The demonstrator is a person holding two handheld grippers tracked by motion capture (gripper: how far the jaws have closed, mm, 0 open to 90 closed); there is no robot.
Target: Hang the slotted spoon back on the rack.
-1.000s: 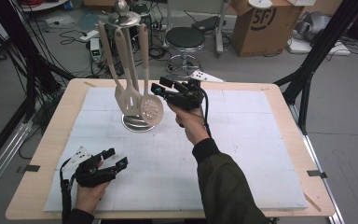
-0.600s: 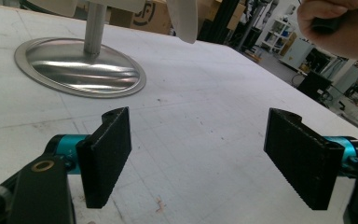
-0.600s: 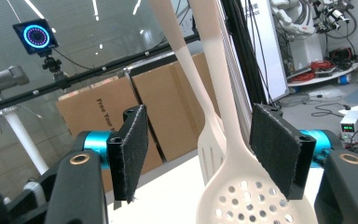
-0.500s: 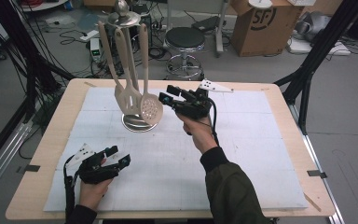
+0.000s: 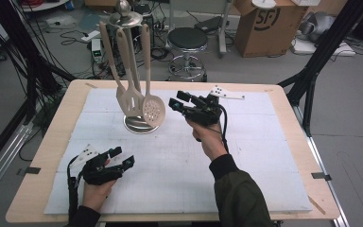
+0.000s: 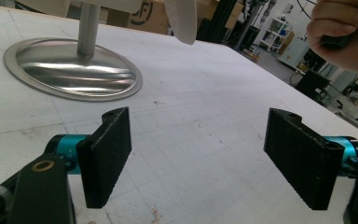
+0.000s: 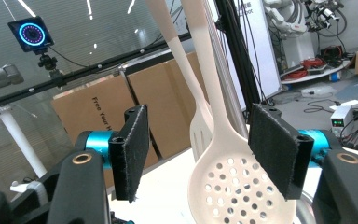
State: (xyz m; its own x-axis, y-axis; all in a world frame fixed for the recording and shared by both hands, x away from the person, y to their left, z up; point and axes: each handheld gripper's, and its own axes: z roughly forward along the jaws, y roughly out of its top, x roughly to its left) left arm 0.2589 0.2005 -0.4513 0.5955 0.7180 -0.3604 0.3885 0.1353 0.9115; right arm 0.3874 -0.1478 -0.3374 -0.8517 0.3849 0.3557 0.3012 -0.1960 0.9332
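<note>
A cream-coloured plastic skimmer spoon with a round perforated bowl (image 5: 153,109) is seen left of centre in the high view, hanging from a polished steel utensil stand with a domed round base (image 5: 139,124). Beside it, further left on the same stand, a cream slotted turner (image 5: 130,99) is hung, and a third cream handle is seen at the far left of the rack. The stand is placed on a white padded sheet (image 5: 246,161) that covers a light wooden table (image 5: 52,142).

The right gripper (image 5: 177,104) is held above the sheet near the centre of the high view, just right of the skimmer's bowl and pointed toward it. In the right gripper view its jaws are spread wide, and the skimmer (image 7: 237,186) is framed in the gap between the two black pads; neither pad is seen pressing on it, and whether the right pad touches the bowl's edge cannot be told.

The left gripper (image 5: 123,157) is held low over the sheet at the lower left of the high view, well apart from the stand. In the left gripper view its jaws are spread wide with only bare sheet between them, the stand's base (image 6: 70,70) lying at the upper left and the person's right hand (image 6: 342,35) at the upper right.
</note>
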